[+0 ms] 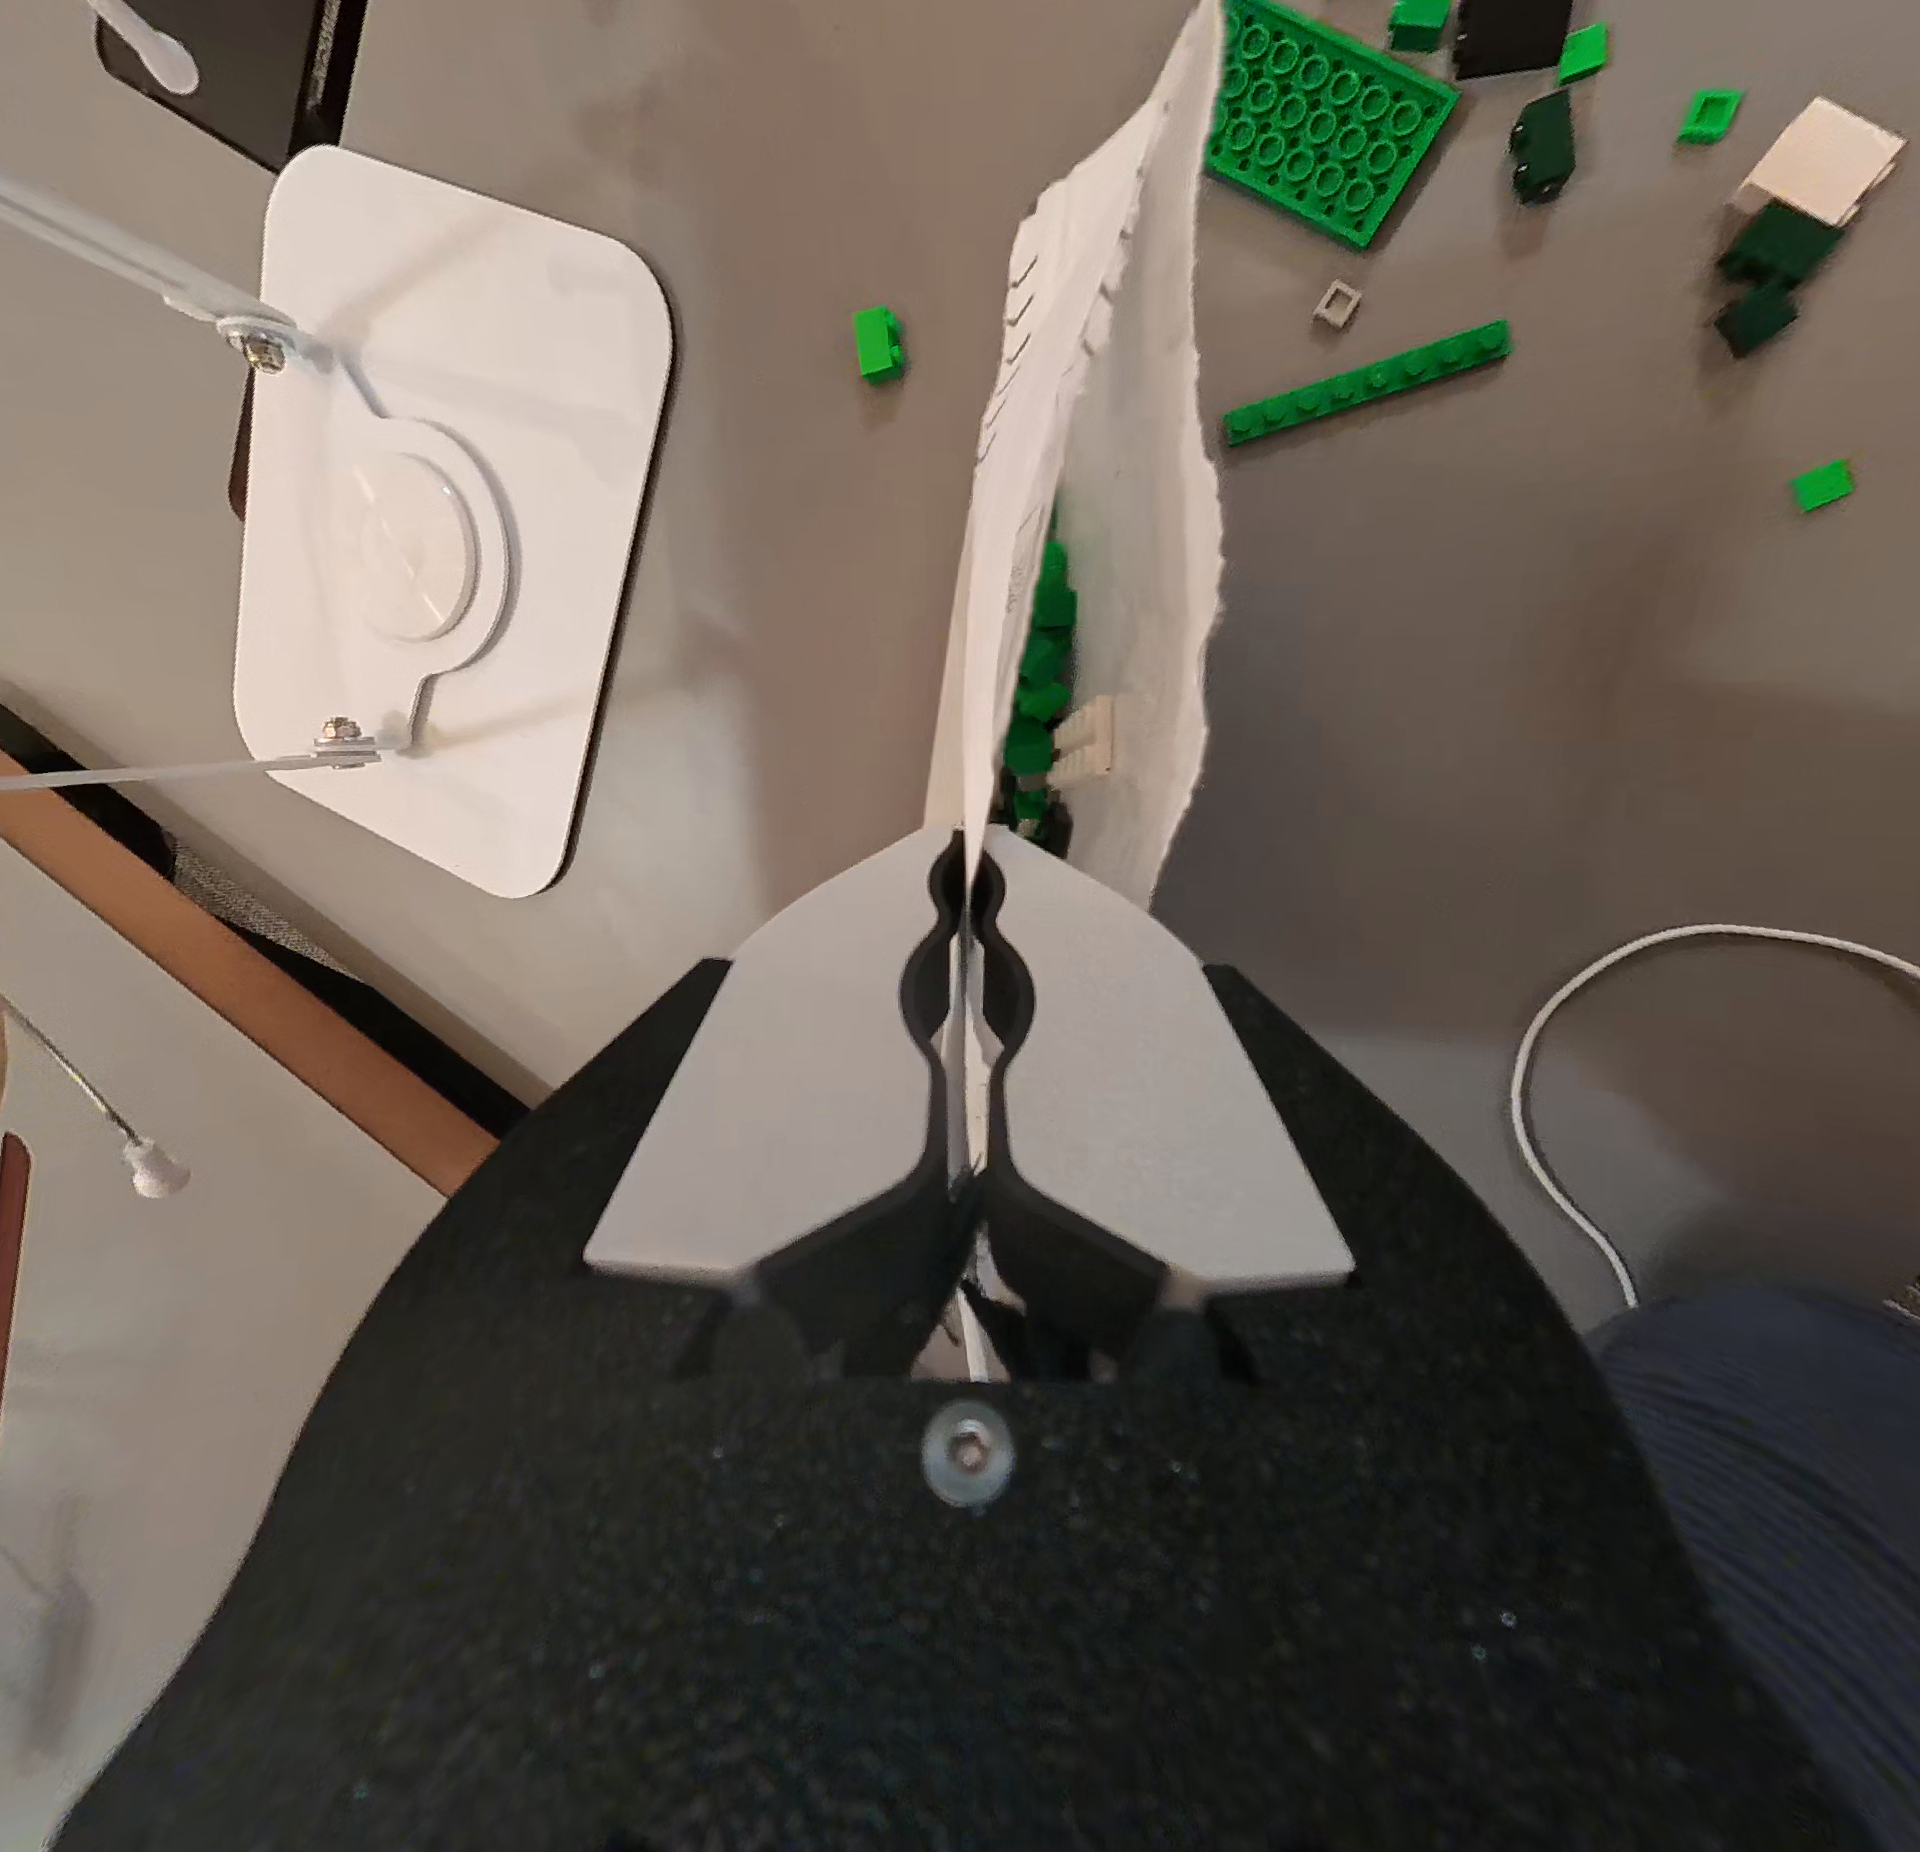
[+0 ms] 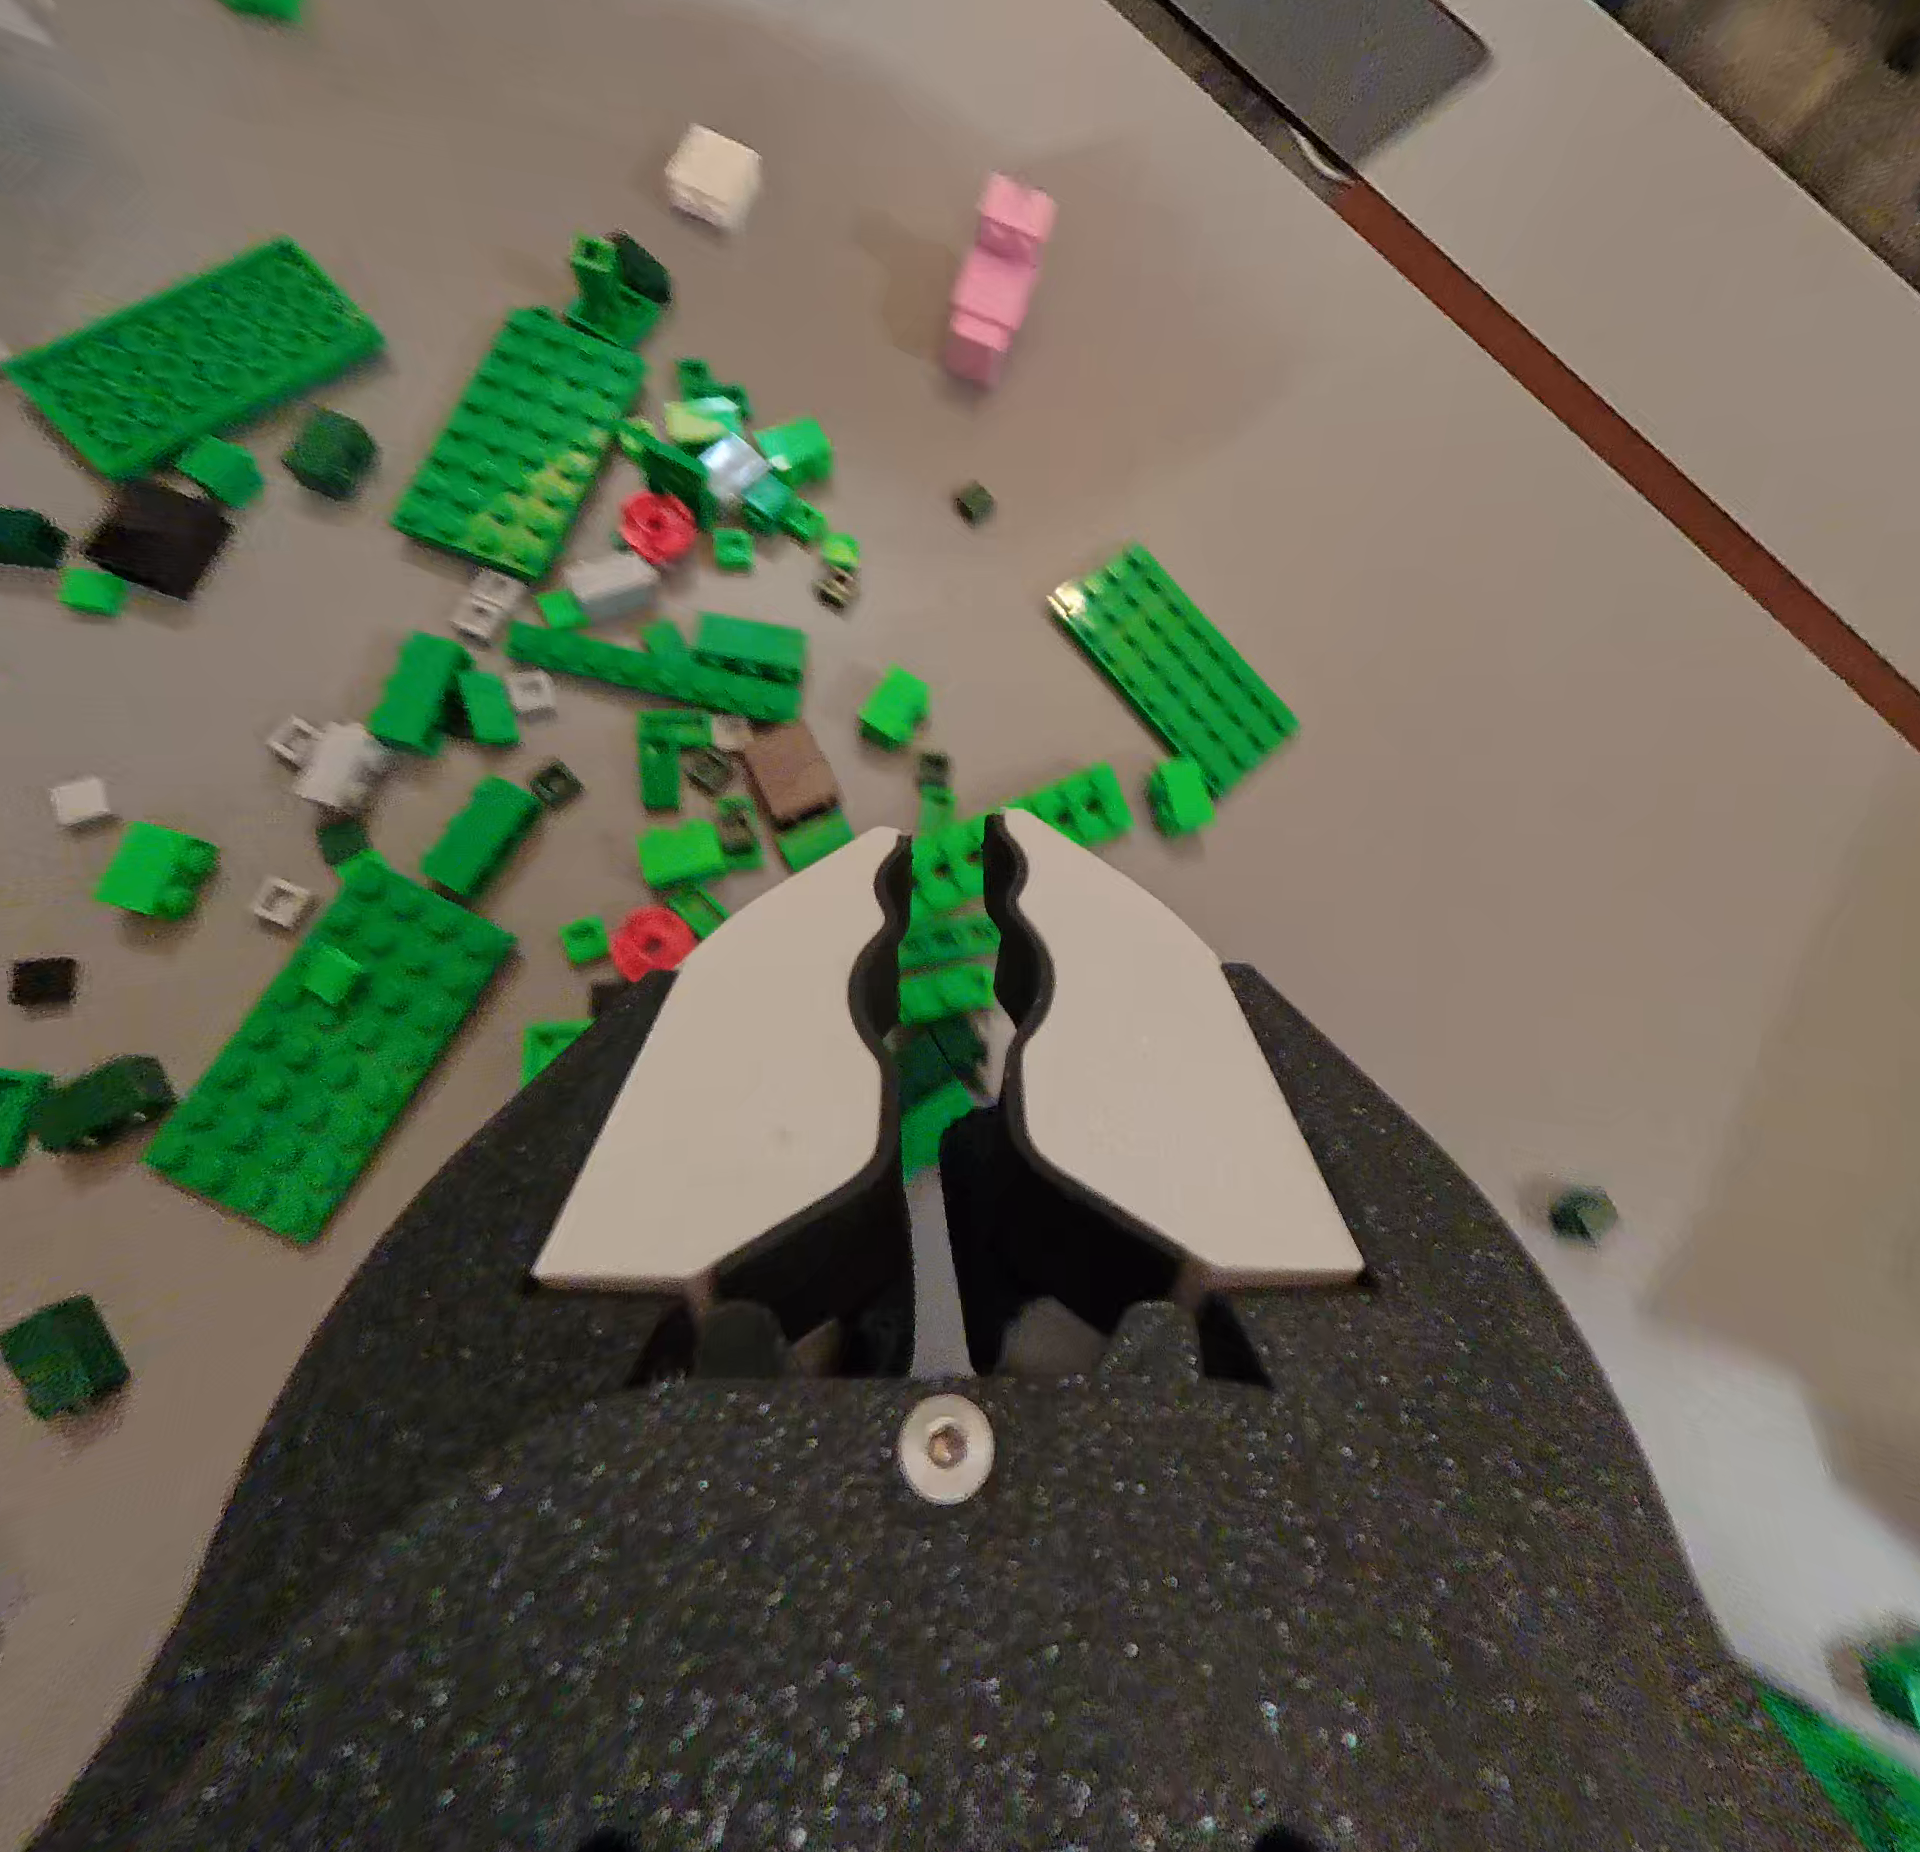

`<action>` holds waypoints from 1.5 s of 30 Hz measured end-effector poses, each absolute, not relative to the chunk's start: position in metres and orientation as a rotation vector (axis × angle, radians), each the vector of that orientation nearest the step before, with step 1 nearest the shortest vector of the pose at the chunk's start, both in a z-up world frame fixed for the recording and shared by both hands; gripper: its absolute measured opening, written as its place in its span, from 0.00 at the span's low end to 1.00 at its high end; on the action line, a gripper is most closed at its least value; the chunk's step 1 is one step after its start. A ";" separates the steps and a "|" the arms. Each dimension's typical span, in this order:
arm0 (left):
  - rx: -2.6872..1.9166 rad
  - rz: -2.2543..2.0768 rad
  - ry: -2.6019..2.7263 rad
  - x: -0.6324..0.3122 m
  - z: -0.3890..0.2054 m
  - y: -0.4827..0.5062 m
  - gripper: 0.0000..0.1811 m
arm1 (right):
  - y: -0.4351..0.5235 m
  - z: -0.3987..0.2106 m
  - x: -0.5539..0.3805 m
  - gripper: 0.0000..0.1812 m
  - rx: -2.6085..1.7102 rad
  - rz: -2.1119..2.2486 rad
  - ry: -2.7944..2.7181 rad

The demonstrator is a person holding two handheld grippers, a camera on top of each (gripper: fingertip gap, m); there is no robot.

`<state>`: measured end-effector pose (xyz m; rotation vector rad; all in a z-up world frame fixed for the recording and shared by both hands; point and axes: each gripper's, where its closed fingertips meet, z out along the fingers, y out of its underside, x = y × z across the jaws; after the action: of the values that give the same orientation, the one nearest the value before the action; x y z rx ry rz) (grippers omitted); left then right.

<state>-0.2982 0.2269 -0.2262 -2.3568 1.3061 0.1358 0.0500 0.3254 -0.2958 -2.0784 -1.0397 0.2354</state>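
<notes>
The left gripper points down at the grey table, its jaws clamped on the edge of a torn white paper bag with green bricks inside. The right gripper hangs tilted over scattered green plates and a pink block figure, jaws slightly parted, seemingly holding nothing, though blur hampers judgement.

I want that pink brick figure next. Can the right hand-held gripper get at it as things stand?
Probably yes. The pink brick figure stands apart on bare table, and the right hand-held gripper is open and empty, though scattered green bricks lie directly below it.
</notes>
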 end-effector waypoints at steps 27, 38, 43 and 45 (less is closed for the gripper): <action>-2.350 0.145 1.365 -0.288 -0.230 0.226 0.00 | 0.183 -0.315 -0.056 0.15 -1.741 0.938 -1.857; -2.386 0.129 1.329 -0.296 -0.233 0.227 0.00 | 0.262 -0.298 0.024 0.20 -1.951 0.710 -1.261; -2.418 0.130 1.258 -0.309 -0.232 0.227 0.00 | 0.275 -0.292 0.056 0.12 -1.973 0.714 -1.111; -2.434 0.141 1.234 -0.314 -0.232 0.227 0.00 | 0.274 -0.295 0.066 0.11 -1.989 0.666 -1.091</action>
<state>-0.3138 0.2273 -0.2319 -2.4338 1.2340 0.1412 0.0665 0.2743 -0.2949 -1.9885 -1.0910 0.6664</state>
